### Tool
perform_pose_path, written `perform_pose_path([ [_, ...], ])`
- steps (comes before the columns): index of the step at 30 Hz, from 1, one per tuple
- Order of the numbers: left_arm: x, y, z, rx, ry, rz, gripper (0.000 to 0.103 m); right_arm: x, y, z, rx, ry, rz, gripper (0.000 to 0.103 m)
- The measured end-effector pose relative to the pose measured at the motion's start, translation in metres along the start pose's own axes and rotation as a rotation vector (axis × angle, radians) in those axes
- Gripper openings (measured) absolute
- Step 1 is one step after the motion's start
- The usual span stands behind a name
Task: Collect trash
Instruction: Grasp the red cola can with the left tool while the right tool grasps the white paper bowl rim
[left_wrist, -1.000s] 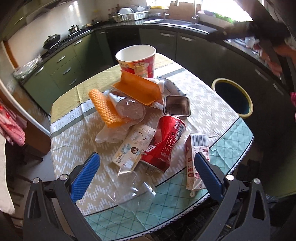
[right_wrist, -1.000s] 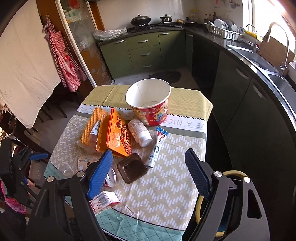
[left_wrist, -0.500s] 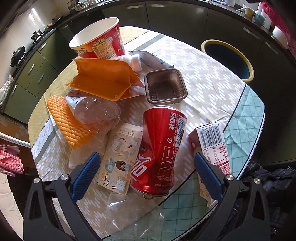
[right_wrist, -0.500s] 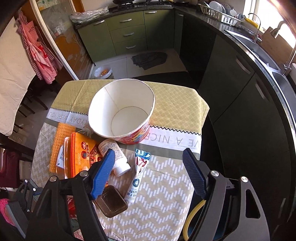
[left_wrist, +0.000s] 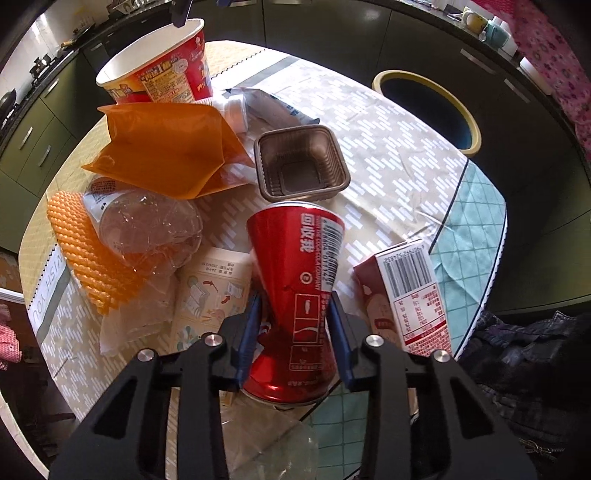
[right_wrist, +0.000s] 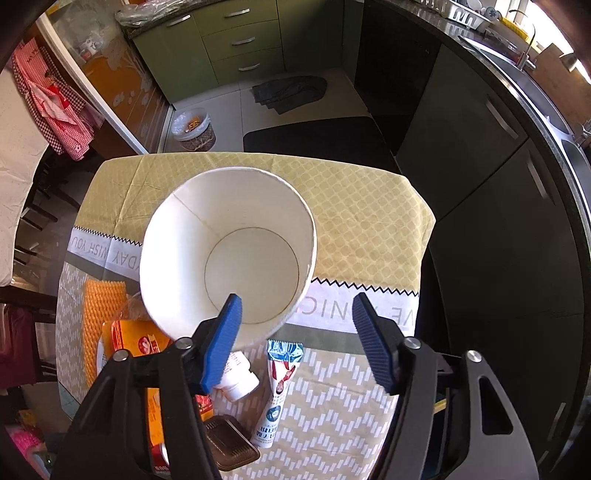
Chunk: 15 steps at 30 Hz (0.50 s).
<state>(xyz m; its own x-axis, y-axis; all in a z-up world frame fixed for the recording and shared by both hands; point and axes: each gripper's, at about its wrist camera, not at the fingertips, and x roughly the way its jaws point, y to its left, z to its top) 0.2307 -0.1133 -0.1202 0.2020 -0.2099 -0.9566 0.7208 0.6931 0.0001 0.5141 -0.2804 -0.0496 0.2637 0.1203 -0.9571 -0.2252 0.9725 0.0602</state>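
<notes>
We look down on the bench (left_wrist: 399, 155) through both cameras. Our left gripper (left_wrist: 293, 325) has its blue pads (left_wrist: 249, 334) on either side of the dented red can (left_wrist: 295, 280), which lies on the bench pointing away from us; the jaws are closing and the pads press on the can's pinched waist. Just to the right of the left gripper lies a small carton (left_wrist: 406, 291) with a barcode, and just to its left a printed paper packet (left_wrist: 210, 291). Ahead of the can sits an empty brown tray (left_wrist: 301, 166), and further left are an orange pouch (left_wrist: 166, 151), a crumpled clear plastic cup (left_wrist: 147, 229) and an orange mesh sleeve (left_wrist: 85, 258). Far ahead and to the right, off the bench edge, is a bin with a yellow rim (left_wrist: 461, 110). Our right gripper (right_wrist: 293, 317) hangs over the near rim of the big paper bucket (right_wrist: 229, 251), which stands empty: the left pad (right_wrist: 221, 343) sits over the inside of the bucket and the right pad is outside it. Its jaws are closing but still well apart, and we see nothing gripped. Below the right gripper lie a small white bottle (right_wrist: 240, 380) and a squeezed tube (right_wrist: 279, 387), side by side.
</notes>
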Motion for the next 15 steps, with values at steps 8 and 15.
perform_pose_path([
  [8, -0.021, 0.002, -0.003, -0.008, -0.045, 0.003, 0.032, 0.026, -0.002, 0.024, 0.045, 0.044, -0.005, 0.037],
  [15, -0.039, 0.006, -0.009, -0.021, -0.086, 0.014, 0.032, 0.042, -0.004, 0.029, 0.071, 0.067, -0.021, 0.011],
])
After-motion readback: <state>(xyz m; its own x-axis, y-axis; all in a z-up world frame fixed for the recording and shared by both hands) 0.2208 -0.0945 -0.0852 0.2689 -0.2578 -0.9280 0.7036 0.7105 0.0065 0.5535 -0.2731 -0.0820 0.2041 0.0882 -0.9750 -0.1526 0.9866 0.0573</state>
